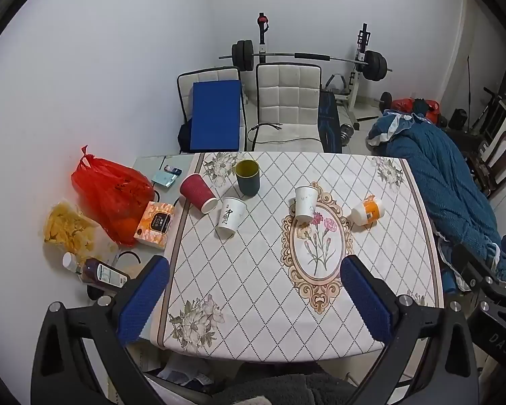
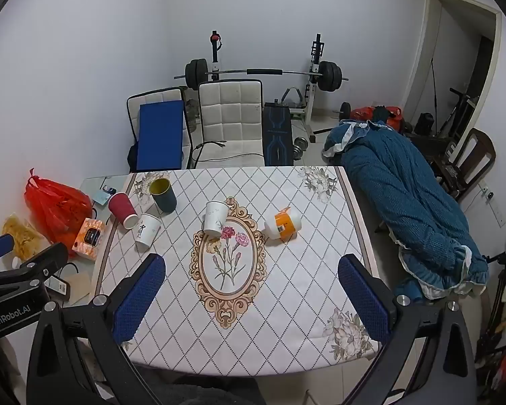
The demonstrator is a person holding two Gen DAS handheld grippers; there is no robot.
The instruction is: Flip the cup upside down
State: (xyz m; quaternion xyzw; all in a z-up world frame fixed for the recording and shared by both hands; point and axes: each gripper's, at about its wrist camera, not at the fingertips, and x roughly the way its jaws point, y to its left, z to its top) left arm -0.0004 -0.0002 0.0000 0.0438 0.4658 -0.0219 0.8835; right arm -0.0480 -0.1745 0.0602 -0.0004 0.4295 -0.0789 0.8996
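Several cups stand on the patterned tablecloth [image 1: 253, 287]. A dark green cup with a yellow inside [image 1: 248, 177] [image 2: 163, 194] stands upright, mouth up. A red cup [image 1: 198, 193] [image 2: 122, 210], a white cup with black lettering [image 1: 230, 216] [image 2: 146, 230], a plain white cup [image 1: 305, 202] [image 2: 215, 217] and an orange-and-white cup [image 1: 367, 210] [image 2: 283, 224] stand mouth down. My left gripper [image 1: 253, 275] and right gripper [image 2: 251, 271] are open and empty, above the table's near edge, well short of the cups.
Left of the cloth lie a red plastic bag [image 1: 113, 192], a tissue box [image 1: 154, 224], a bag of chips [image 1: 69, 231] and bottles [image 1: 99, 271]. Two white chairs [image 1: 286, 108] stand behind the table. A blue blanket [image 1: 445, 182] is draped at the right.
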